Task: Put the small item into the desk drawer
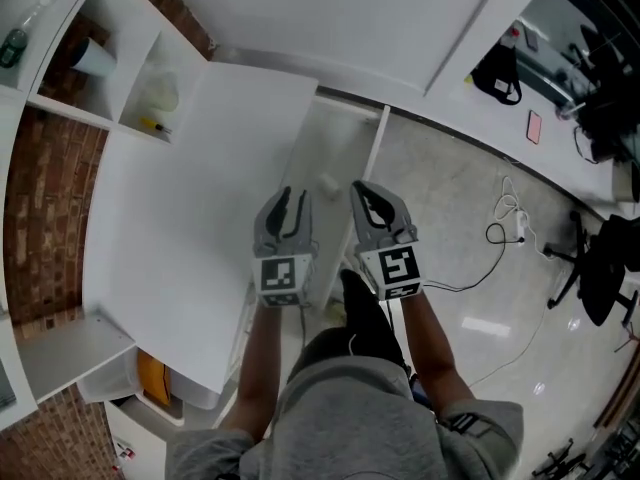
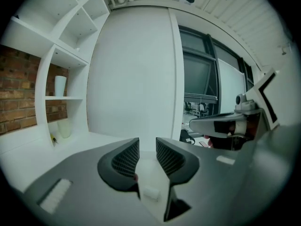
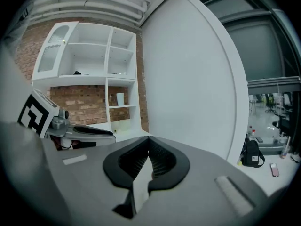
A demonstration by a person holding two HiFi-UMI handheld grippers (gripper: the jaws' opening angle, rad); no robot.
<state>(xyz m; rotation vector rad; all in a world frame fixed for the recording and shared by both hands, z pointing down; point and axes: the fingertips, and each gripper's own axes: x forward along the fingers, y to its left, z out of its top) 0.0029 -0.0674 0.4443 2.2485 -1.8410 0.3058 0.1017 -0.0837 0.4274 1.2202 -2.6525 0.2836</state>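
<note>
A small white item lies in the open white drawer at the right edge of the white desk. My left gripper hovers over the drawer's left side, just short of the item and to its left. In the left gripper view its jaws stand a narrow gap apart with nothing between the pads; the item shows below, through the gap. My right gripper hangs over the drawer's right side. In the right gripper view its fingertips meet, with nothing held.
White shelves at the left hold a cup and a yellow thing. A bin sits under the desk's near end. On the floor to the right lie cables, and a black office chair stands there.
</note>
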